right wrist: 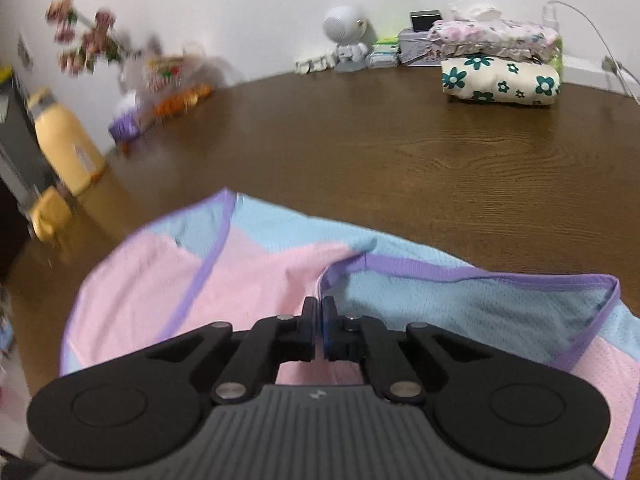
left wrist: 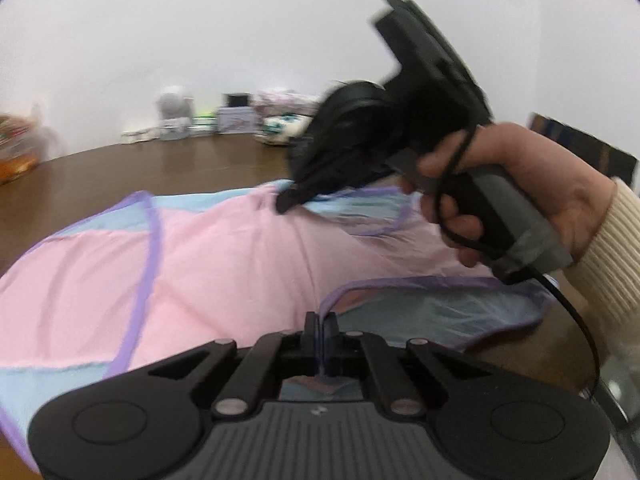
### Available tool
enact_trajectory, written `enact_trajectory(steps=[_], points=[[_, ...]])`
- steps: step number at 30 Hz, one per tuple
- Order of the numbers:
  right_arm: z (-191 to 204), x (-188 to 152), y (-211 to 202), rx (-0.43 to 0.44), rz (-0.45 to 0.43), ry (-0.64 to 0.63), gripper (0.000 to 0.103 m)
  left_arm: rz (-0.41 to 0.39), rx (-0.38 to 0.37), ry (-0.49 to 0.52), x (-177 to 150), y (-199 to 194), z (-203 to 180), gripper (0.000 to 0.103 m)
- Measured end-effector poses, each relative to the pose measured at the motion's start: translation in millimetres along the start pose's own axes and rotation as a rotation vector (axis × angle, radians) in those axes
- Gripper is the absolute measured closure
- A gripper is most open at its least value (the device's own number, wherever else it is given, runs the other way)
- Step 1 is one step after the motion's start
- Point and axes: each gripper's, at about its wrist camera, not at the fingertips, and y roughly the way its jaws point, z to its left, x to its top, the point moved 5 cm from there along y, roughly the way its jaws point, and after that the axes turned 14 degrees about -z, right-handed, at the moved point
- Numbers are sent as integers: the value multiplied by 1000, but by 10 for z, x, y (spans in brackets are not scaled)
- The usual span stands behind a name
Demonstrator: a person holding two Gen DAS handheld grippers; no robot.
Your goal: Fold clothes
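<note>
- Pink and blue shirt (right wrist: 260,276) lies spread on the brown worktop (right wrist: 400,152).
- Left gripper (left wrist: 321,322) pinches the shirt's purple edge (left wrist: 380,282).
- Right gripper (right wrist: 319,308) is closed tight on the same shirt.
- Folded clothes (right wrist: 500,76) sit far back.

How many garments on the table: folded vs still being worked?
Folded, stacked: 2, the pink floral bundle on the green-flower bundle.
Being worked: 1, the pink-and-blue shirt, held by both grippers.
Total: 3
</note>
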Motion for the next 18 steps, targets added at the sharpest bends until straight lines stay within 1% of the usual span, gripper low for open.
enact_trajectory(steps=[3,4,5,6,7,8,10,12,13,14,15,16,17,18], points=[[32,-72,41,2,27,-20,98,-12,1,20,-46,-47,-31,97],[30,-67,30,-1,26,-19,94,-14,-5,26,-45,-70,-39,90],[21,-51,11,-6,21,-14,84,-17,-16,26,-31,-94,-39,85],[12,-35,-9,-10,16,-10,76,-19,-29,23,-14,-118,-37,74],[-13,9,-34,-26,-3,-9,64,-23,-33,11,7,-125,-18,66],[-50,59,-48,-46,-20,-4,64,-27,-35,-2,30,-128,4,65],[-129,125,-22,-60,-25,29,65,-19,-28,-25,64,-89,37,65],[-140,127,64,-44,1,57,67,4,-6,-44,79,7,70,68],[-141,124,110,-35,15,71,69,20,8,-54,77,56,81,76],[-110,101,153,-28,29,67,72,36,12,-66,73,92,93,93],[-69,72,195,-22,43,57,76,39,18,-73,74,102,108,98],[-27,47,220,-23,48,39,91,39,26,-77,77,106,124,99],[16,23,240,-26,50,18,101,38,27,-83,74,92,140,101],[48,9,242,-32,47,-2,100,36,26,-89,69,74,157,101]])
